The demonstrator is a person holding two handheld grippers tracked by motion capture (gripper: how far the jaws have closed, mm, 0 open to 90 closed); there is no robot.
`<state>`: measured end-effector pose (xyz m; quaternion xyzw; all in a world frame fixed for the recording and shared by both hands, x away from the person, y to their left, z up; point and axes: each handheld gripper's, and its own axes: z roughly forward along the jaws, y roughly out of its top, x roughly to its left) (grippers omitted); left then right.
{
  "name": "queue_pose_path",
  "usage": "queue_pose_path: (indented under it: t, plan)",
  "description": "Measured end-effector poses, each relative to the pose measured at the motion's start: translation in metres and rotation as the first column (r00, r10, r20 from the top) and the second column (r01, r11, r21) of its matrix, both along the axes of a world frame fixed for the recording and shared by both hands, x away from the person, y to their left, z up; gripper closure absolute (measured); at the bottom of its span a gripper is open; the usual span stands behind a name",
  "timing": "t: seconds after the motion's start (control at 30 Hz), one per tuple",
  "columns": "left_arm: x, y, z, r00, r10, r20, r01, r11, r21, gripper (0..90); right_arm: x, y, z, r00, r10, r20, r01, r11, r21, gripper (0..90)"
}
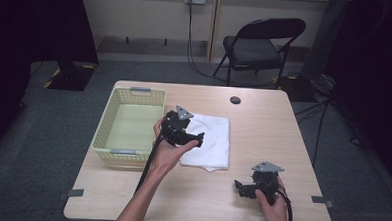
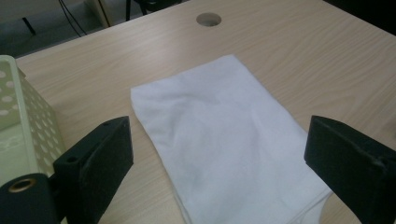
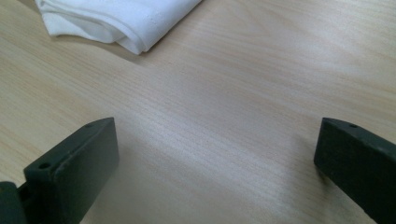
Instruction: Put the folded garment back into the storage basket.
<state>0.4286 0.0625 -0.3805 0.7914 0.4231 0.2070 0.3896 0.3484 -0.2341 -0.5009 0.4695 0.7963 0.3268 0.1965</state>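
Observation:
A folded white cloth (image 1: 211, 141) lies flat in the middle of the wooden table (image 1: 263, 128). My left gripper (image 1: 199, 137) hovers over the cloth's left edge, open, with nothing between its jaws. In the left gripper view the cloth (image 2: 224, 135) spreads out between and beyond the two black jaws. My right gripper (image 1: 238, 185) sits low near the table's front right, open and empty, pointing left. In the right gripper view a corner of the cloth (image 3: 116, 21) lies at the top left, well ahead of the jaws.
A pale yellow perforated basket (image 1: 111, 118) stands empty on the table's left side, right beside the cloth; its wall (image 2: 28, 116) sits left of the left jaw. A round cable hole (image 1: 235, 99) lies at the back. A black folding chair (image 1: 259, 45) stands behind the table.

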Motion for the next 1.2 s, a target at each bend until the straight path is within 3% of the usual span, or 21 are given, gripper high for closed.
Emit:
queue_pose_path:
  t: [0.23, 0.53, 0.77, 1.13, 1.2]
  plan:
    - [0.009, -0.009, -0.005, 0.9999, -0.010, -0.013, 0.010, 0.9999, 0.000, 7.4, 0.000, 0.000, 0.000, 1.0000, 0.000, 0.000, 0.000, 1.0000, 0.000, 0.0]
    - [0.023, -0.017, -0.013, 0.9988, 0.013, -0.046, -0.012, 0.9997, 0.019, 6.2, 0.000, 0.000, 0.000, 1.0000, 0.000, 0.000, 0.000, 1.0000, 0.000, 0.0]
    - [0.034, -0.024, -0.012, 0.9989, 0.018, -0.044, -0.017, 0.9994, 0.030, 5.8, 0.000, 0.000, 0.000, 1.0000, 0.005, 0.000, -0.005, 1.0000, 0.000, 0.0]
    - [0.049, -0.044, -0.039, 0.9927, 0.025, -0.118, -0.016, 0.9965, 0.082, 7.8, 0.000, 0.000, 0.000, 1.0000, 0.006, 0.001, -0.006, 1.0000, 0.000, 0.0]
    - [0.051, -0.047, -0.043, 0.9912, 0.029, -0.129, -0.019, 0.9970, 0.075, 7.7, 0.000, 0.000, 0.000, 1.0000, 0.007, 0.000, -0.007, 1.0000, 0.000, 0.0]
